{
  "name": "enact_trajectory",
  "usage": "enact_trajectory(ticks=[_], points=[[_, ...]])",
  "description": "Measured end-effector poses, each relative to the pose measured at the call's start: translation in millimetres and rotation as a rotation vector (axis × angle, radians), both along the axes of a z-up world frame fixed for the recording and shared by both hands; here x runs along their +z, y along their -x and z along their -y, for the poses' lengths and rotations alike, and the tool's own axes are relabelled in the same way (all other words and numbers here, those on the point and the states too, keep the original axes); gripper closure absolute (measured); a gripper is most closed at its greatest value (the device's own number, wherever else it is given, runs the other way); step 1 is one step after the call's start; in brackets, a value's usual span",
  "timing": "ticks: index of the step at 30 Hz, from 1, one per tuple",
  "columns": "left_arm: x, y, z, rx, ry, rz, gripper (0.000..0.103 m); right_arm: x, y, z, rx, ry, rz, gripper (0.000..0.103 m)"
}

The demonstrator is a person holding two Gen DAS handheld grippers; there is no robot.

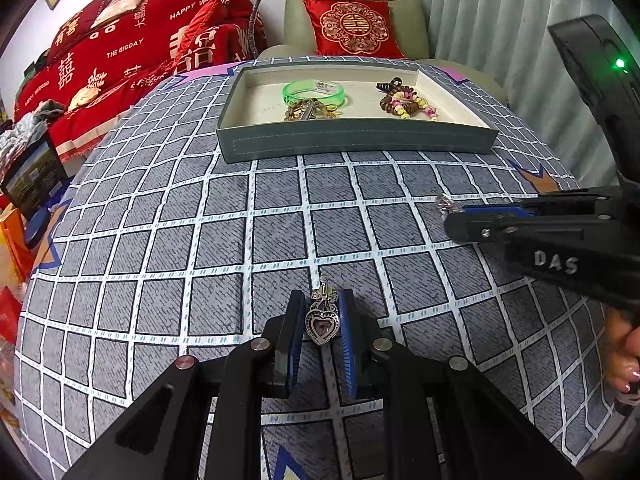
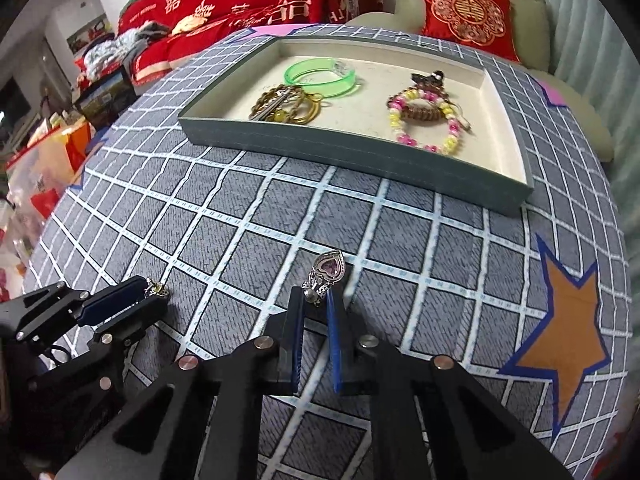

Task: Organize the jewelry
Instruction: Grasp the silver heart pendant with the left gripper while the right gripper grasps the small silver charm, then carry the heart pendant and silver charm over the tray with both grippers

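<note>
A table [image 1: 160, 240] is being covered by a grey cloth with a white grid, and an orange star [image 2: 560, 340] is being shown on that cloth near the right edge of the right wrist view. At the far side a shallow grey tray [image 1: 352, 144] is being occupied by a green bangle [image 1: 312, 92], a brass-coloured chain tangle [image 2: 286, 110] just in front of it, a pink and yellow bead bracelet [image 2: 424, 124] toward the right, and a dark clip [image 2: 426, 78] behind the beads. The left gripper [image 1: 320, 316] is being kept narrowly closed on a heart pendant [image 1: 320, 326], which is being gripped between the blue pads with its bow-shaped top pointing away over the cloth. The right gripper [image 2: 316, 300] is being held almost fully closed on a second heart pendant [image 2: 330, 268], pinched at its bow end so that the heart is sticking out beyond the fingertips, just above the cloth. Both pendants are being kept well short of the tray, on its near side.
</note>
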State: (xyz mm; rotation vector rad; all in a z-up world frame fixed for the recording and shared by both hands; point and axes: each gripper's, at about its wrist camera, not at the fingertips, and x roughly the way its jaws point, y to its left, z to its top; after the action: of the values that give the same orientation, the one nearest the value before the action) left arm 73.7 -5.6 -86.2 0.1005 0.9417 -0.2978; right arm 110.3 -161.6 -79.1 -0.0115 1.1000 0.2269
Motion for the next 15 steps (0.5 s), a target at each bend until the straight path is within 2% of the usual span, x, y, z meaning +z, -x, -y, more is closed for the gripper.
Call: enact_trajectory(ticks=[9,15], points=[[1.5,-0.5,-2.6,0.006,0.014,-0.007,0.076,7.0,4.9,31.6,-0.065,-0.108,-0.014,0.091],[4.3,-3.1,-2.9,0.008,0.022,-0.011,0.076,12.1,6.3,47.4,-0.093,-0.141,-0.010,0.091]])
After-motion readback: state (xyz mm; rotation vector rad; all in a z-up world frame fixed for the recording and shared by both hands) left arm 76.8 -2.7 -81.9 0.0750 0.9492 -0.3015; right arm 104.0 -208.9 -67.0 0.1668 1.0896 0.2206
